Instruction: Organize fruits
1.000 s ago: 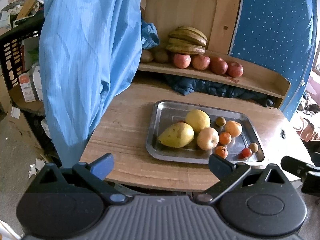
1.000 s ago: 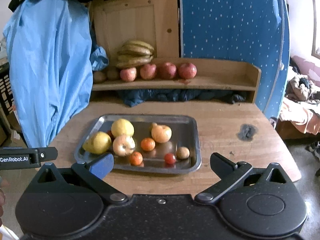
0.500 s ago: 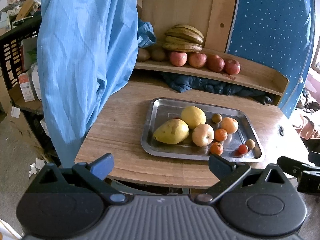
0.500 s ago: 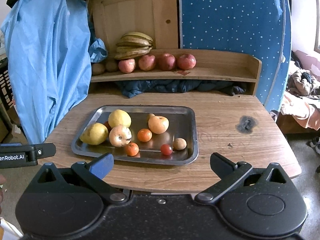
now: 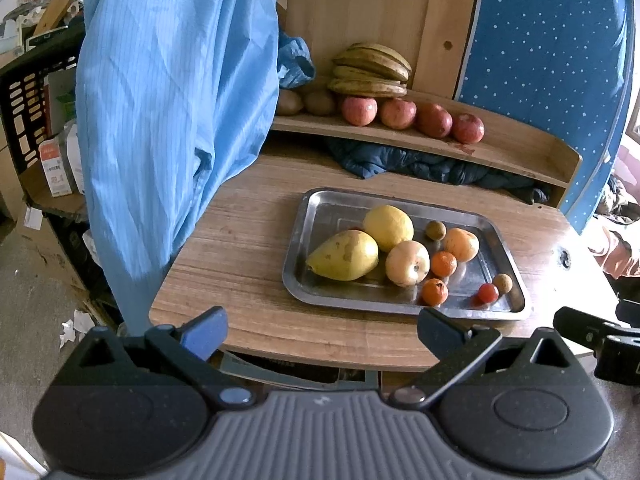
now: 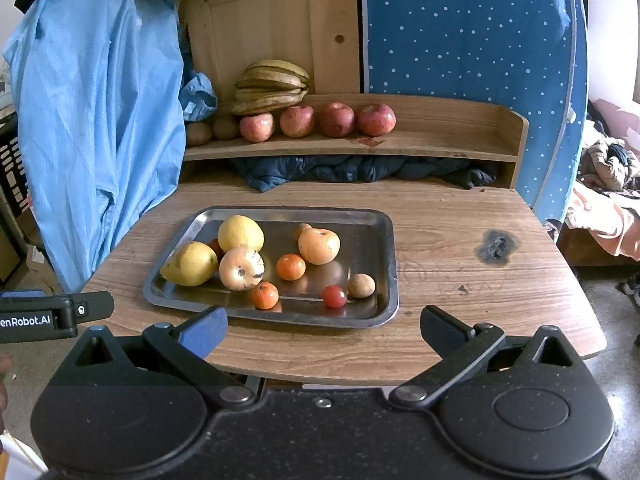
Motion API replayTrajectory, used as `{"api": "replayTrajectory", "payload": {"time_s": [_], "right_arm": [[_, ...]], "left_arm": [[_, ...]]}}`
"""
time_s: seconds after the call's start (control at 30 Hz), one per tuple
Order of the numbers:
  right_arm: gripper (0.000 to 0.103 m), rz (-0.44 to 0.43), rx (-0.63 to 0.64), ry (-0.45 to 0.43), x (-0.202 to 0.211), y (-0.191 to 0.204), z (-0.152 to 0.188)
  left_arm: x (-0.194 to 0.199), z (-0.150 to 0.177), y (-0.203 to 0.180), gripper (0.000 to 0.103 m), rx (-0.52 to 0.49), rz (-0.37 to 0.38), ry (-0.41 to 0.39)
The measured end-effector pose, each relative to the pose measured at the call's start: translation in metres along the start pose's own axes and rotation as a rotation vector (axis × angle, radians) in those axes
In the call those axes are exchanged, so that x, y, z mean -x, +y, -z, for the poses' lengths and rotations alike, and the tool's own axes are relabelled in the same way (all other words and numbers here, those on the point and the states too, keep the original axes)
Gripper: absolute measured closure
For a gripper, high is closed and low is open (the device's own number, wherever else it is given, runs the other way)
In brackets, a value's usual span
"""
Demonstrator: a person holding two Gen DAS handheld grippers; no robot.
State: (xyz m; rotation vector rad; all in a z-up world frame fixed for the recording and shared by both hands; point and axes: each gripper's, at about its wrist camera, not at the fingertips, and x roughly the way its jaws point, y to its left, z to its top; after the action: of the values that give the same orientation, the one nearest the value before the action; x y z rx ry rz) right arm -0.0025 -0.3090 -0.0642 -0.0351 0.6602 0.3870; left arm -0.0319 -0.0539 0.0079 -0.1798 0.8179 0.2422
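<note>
partly hidden behind the pear [image 6: 188,263], a reddish fruit [image 6: 216,246] peeks out.

Cluttered home room – hung blue garment [image 6: 96,120], clothes pile [image 6: 608,184].

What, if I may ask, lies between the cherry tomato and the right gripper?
In the right wrist view, only the tray's near rim and bare table lie between the cherry tomato and the open right gripper.

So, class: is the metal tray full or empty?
Partly full: the metal tray holds about ten loose fruits, including a pear, with bare metal showing at right.
</note>
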Motion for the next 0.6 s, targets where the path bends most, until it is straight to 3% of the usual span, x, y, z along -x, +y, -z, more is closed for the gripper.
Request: {"api": "replayTrajectory", "payload": {"time_s": [0.6], "right_arm": [[0.001, 0.001, -0.005, 0.0, -0.0017, -0.0029, -0.0006]], "left_arm": [[-0.0012, 0.0005, -0.0036, 0.0, -0.006, 0.003, 0.003]]}}
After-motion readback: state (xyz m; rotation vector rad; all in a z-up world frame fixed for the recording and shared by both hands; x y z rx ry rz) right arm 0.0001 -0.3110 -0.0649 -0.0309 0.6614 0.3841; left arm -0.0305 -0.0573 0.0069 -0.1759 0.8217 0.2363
